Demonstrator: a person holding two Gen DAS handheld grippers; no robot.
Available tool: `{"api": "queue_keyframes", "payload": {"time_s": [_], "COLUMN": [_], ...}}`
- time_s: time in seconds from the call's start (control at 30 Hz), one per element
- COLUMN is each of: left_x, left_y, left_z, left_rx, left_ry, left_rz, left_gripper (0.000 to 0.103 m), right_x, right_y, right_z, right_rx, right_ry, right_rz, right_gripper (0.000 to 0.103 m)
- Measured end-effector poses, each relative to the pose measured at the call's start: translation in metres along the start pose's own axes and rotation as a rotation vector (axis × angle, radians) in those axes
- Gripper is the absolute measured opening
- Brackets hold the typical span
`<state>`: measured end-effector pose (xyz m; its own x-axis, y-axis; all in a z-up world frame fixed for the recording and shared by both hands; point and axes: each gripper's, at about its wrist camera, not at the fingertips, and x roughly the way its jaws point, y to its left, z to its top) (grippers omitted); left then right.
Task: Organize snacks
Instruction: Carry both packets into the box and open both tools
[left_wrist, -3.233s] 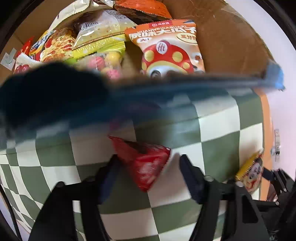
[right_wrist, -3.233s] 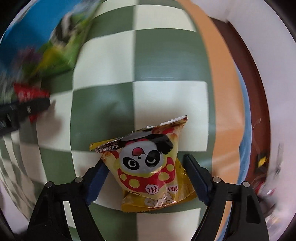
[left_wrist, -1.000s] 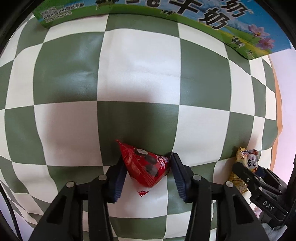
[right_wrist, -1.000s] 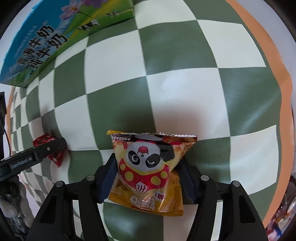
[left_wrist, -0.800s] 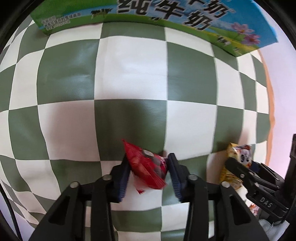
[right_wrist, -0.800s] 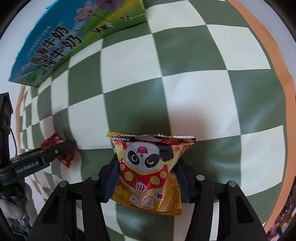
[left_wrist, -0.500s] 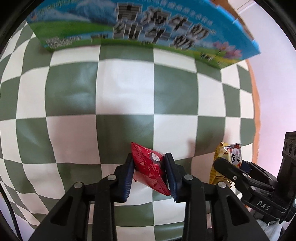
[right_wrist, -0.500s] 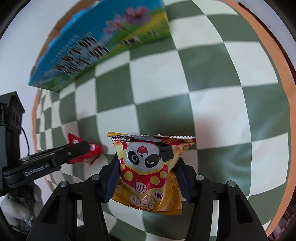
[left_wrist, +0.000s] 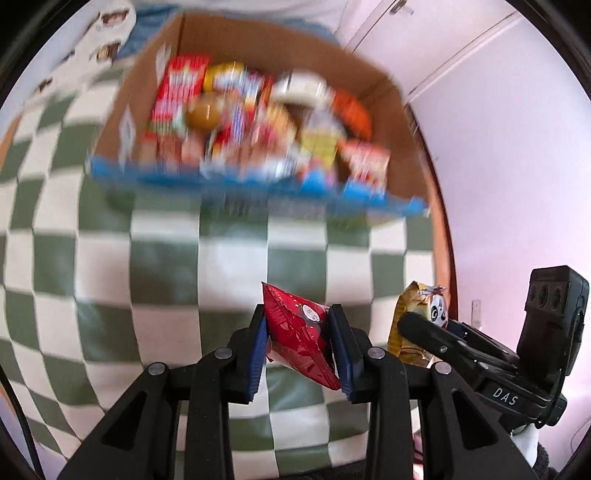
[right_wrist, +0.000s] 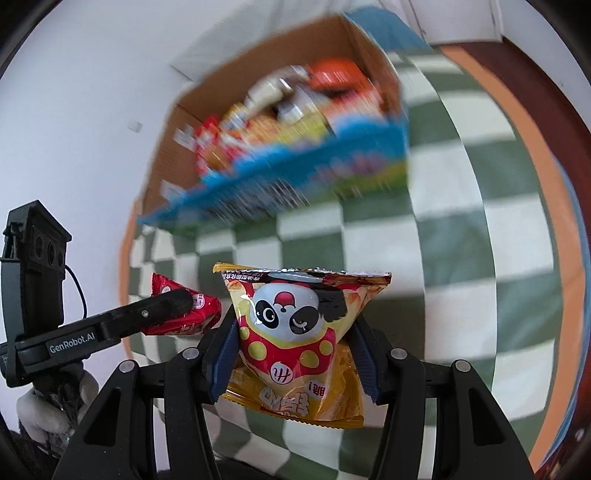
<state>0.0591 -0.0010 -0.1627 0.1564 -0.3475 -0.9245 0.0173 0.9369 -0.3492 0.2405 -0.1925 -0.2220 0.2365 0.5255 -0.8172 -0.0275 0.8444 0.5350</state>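
Note:
My left gripper (left_wrist: 299, 321) is shut on a small red snack packet (left_wrist: 300, 343) and holds it above the checkered cloth (left_wrist: 166, 277). My right gripper (right_wrist: 295, 328) is shut on a yellow panda snack bag (right_wrist: 295, 332), also lifted. The panda bag shows at the right of the left wrist view (left_wrist: 419, 321), and the red packet shows at the left of the right wrist view (right_wrist: 192, 314). Ahead stands an open cardboard box (left_wrist: 369, 88) with a blue printed front (right_wrist: 280, 173), filled with several snack packs (left_wrist: 236, 110). The box is blurred.
The green and white checkered cloth (right_wrist: 461, 229) covers the table, with an orange edge (right_wrist: 532, 147) at the right. A pale wall (left_wrist: 517, 147) stands behind and beside the box.
Both grippers have lifted with their snacks and tilted up. The open box with its snacks has come into view ahead, where only its blue front showed before.

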Motion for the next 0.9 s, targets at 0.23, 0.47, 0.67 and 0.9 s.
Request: {"api": "queue_keyframes", "payload": {"time_s": [0.23, 0.47, 0.67, 0.9], "left_x": [-0.035, -0.012, 0.022, 0.032], "left_y": [0.005, 0.032, 0.055, 0.057], "left_z": [0.070, 0.123, 0.138, 0.132], "left_rx": [-0.010, -0.020, -0.055, -0.061], "left_ry": [-0.140, -0.132, -0.059, -0.069], "left_rz": [0.029, 0.176, 0.240, 0.258], "left_gripper": [0.030, 0.030, 0.035, 0.071], "right_x": [-0.003, 0.040, 0.086, 0.088], "right_y": [0.039, 0.042, 0.019, 0.011], "right_z": [0.081, 0.149, 0.168, 0.162], "right_rx": [-0.089, -0.132, -0.107, -0.120], "right_ry": [-0.110, -0.109, 0.004, -0.010], "right_rz": [-0.004, -0.122, -0.224, -0.293], "right_gripper": [0.058, 0.058, 0.065, 0.096]}}
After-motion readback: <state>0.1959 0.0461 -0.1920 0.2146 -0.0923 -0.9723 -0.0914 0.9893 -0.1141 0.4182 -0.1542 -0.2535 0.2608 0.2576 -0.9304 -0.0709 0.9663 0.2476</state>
